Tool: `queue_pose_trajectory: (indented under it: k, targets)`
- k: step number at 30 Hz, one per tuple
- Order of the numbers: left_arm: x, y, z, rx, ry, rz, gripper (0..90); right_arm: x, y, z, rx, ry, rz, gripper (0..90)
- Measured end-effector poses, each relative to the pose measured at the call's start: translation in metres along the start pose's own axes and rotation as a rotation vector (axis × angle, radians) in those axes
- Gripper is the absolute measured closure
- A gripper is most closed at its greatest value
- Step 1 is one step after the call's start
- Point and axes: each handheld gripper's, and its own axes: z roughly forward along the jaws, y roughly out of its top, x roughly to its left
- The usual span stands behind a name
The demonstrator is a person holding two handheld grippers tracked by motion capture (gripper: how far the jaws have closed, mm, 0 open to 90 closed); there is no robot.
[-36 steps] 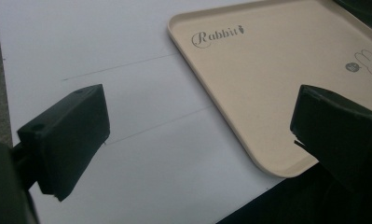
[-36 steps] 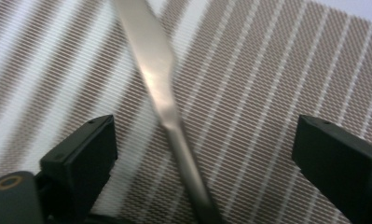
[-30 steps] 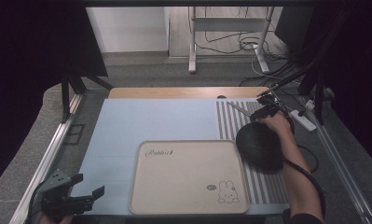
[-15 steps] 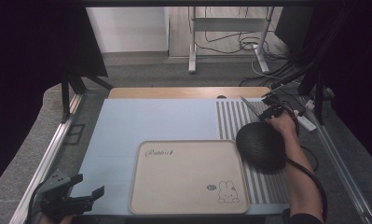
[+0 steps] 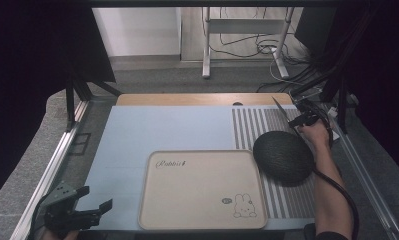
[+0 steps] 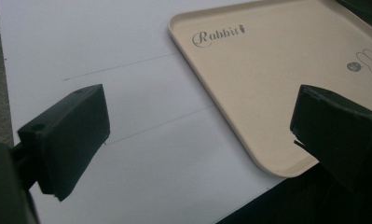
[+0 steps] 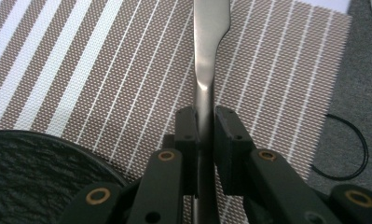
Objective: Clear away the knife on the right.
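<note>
My right gripper (image 5: 301, 120) is at the far right of the table, over the striped placemat (image 5: 259, 127). It is shut on a flat silver piece of cutlery (image 5: 280, 106). Its jaws have just been closing with that handle between them. In the right gripper view the cutlery (image 7: 210, 42) runs straight out from between the pads of the right gripper (image 7: 205, 122), above the placemat (image 7: 104, 70). My left gripper (image 5: 94, 198) rests at the near left corner, open with nothing in it. In its own view the left gripper (image 6: 200, 140) faces the beige tray (image 6: 267, 70).
A dark round bowl (image 5: 283, 156) sits on the placemat just left of my right hand, its rim (image 7: 34, 168) close to the gripper. The beige tray (image 5: 202, 190) with a rabbit drawing lies on the light blue mat (image 5: 162, 130). Metal frame rails run along both table sides.
My right hand has shifted to the right and slightly up, carrying the cutlery with it off the placemat. The left gripper has stayed where it was.
</note>
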Motion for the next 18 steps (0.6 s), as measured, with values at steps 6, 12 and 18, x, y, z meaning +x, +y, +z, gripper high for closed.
queue_pose_trajectory:
  k: [6,12,18]
  targets:
    - [0.0,0.0,0.0,-0.001,-0.001,-0.001,4.7,-0.003,0.002,-0.011,-0.038,0.006,0.007,80.4]
    - [0.0,0.0,0.0,-0.004,-0.002,-0.002,4.7,-0.002,0.004,-0.026,-0.067,0.0,0.002,80.4]
    - [0.0,0.0,0.0,-0.003,-0.001,-0.001,4.7,0.002,0.003,-0.039,-0.081,0.014,-0.008,80.4]
